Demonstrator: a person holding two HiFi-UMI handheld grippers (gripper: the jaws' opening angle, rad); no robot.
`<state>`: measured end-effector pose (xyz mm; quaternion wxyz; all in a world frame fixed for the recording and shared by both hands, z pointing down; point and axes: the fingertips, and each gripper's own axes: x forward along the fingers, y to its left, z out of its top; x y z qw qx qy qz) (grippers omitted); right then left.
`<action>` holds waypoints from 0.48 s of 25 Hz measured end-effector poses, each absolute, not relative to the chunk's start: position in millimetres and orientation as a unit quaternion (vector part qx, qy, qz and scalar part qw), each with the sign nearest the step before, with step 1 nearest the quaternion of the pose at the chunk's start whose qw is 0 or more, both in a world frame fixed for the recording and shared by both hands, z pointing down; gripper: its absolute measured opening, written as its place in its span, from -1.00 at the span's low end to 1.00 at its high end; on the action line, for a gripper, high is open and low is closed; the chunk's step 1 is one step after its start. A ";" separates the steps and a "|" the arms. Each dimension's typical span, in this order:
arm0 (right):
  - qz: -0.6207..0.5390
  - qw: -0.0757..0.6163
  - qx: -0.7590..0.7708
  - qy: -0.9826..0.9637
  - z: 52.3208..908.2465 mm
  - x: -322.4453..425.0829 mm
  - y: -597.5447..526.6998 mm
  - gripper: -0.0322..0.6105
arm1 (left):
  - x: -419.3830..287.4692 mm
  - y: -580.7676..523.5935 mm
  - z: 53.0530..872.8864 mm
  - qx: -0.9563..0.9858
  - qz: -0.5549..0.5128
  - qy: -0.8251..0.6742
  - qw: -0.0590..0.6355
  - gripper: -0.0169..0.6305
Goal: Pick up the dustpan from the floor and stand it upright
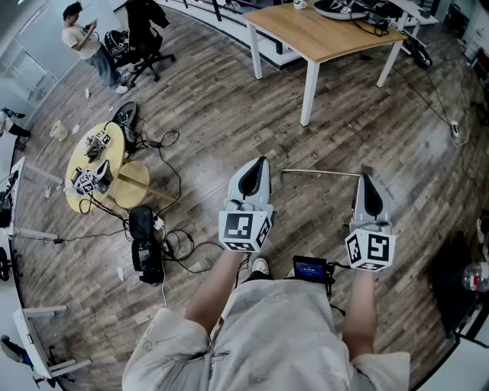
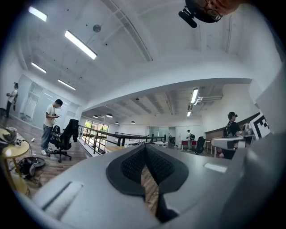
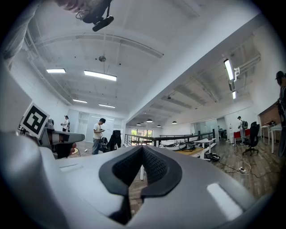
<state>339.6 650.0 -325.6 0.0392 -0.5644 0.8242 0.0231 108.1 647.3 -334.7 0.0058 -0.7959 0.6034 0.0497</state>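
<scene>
Evidently the task has not begun: this is the approach, with nothing picked up yet. The left gripper [image 1: 260, 162] and the right gripper [image 1: 365, 176] are both held level above the floor [image 1: 229, 114], near the person's body. Each has its fingers pressed together on nothing. The left gripper view [image 2: 145, 150] and the right gripper view [image 3: 142, 150] show only the room beyond the closed pads.

Between the two grippers and a little farther off, a thin metal rod lies flat on the floor. I take it to be the dustpan handle [image 1: 321, 173]. Its right end runs behind the right gripper, so the pan itself cannot be made out.

By my reading, the next move calls for lowering one gripper to the floor and tipping it downward. Its fingers would then part and close across the rod before it is lifted and turned upright. The rod is slim and lies flush with the boards, so the pads will likely need to come in low to get around it.

Containers are few. A cup [image 1: 299, 4] stands on the far wooden table [image 1: 321, 34], and its contents cannot be seen. A bottle [image 1: 475, 276] sits at the right edge, too blurred to judge.
</scene>
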 end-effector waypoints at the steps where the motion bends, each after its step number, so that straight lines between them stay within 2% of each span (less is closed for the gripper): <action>1: 0.022 0.039 -0.564 0.824 -328.6 338.1 650.0 -0.89 | 107.7 647.4 -337.3 -0.796 0.049 0.603 0.005 -0.89; 5: 0.020 0.040 -0.564 0.824 -334.2 349.0 646.0 -0.89 | 122.9 643.4 -341.0 -0.798 0.047 0.601 0.001 -0.89; 12: 0.019 0.048 -0.566 0.823 -331.1 418.8 652.6 -0.89 | 198.2 650.0 -336.8 -0.799 0.039 0.600 0.001 -0.89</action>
